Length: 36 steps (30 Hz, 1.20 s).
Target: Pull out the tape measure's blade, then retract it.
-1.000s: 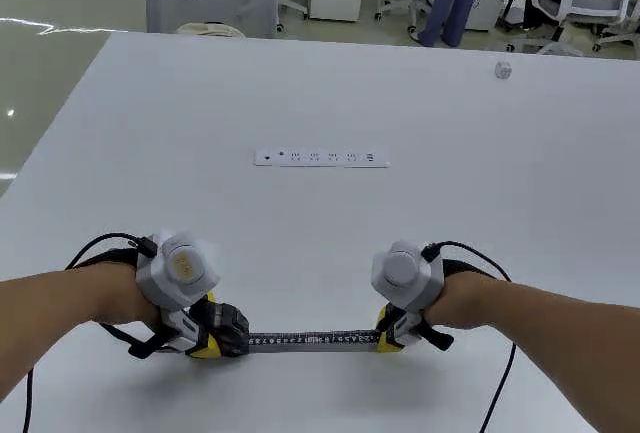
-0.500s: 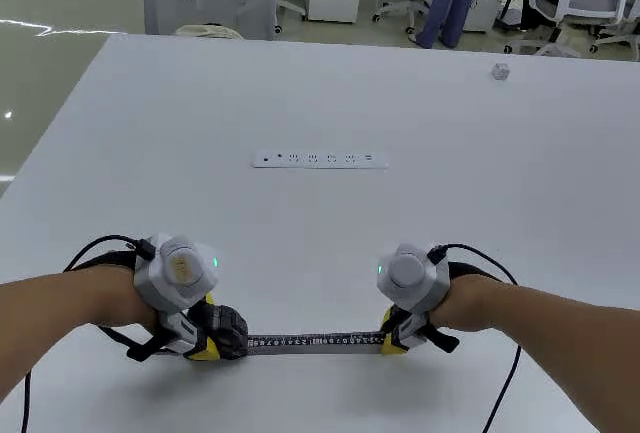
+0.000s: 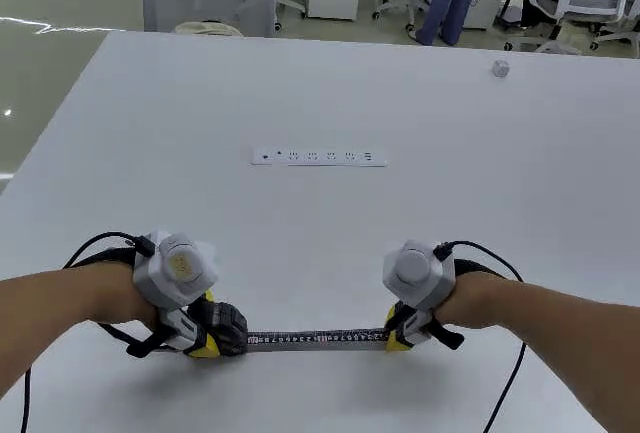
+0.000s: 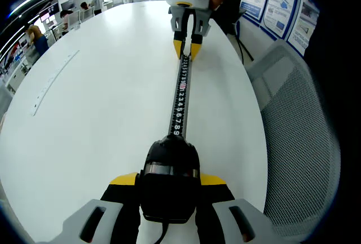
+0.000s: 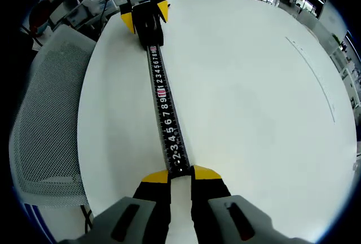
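Here, left gripper (image 4: 169, 181) tight on rounded case (image 4: 170, 162), right gripper (image 5: 180, 174) tight on flat blade (image 5: 163, 109)

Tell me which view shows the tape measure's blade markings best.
The right gripper view: the blade runs up the middle, close, its numbers large and readable. The left gripper view also shows the blade readable, but shorter, beyond the black case. The head view shows a thin strip, digits too small to read.

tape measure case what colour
Black; the tape measure case shows best in the left gripper view.
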Each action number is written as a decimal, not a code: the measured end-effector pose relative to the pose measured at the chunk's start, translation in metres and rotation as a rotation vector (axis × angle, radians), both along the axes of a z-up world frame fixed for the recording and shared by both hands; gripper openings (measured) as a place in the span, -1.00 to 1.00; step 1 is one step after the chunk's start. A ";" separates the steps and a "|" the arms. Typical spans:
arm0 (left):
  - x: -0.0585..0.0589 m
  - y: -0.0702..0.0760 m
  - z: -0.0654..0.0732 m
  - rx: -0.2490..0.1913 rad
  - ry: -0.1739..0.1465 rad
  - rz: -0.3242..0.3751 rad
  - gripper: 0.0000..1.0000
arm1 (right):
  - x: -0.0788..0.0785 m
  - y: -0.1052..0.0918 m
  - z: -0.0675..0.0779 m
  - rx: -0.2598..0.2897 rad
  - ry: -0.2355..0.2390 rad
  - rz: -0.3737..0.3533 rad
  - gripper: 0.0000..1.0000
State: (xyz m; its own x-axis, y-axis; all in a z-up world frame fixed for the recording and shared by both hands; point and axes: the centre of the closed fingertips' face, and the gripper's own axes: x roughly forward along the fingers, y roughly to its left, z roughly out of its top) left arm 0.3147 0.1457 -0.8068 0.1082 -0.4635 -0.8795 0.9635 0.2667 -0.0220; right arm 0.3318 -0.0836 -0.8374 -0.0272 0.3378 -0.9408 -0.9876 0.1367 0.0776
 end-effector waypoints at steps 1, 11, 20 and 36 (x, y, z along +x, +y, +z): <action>0.000 0.000 0.000 -0.001 0.000 0.001 -0.31 | 0.000 -0.001 0.000 -0.001 0.000 0.000 -0.78; 0.000 0.000 0.000 -0.003 0.001 0.002 -0.31 | 0.000 -0.005 0.000 -0.003 0.002 -0.003 -0.78; 0.001 0.000 -0.001 -0.001 0.001 0.001 -0.31 | 0.000 -0.007 0.001 -0.003 0.000 -0.004 -0.78; 0.001 0.000 -0.001 0.000 0.002 0.004 -0.31 | 0.000 -0.015 0.000 -0.005 -0.003 -0.004 -0.78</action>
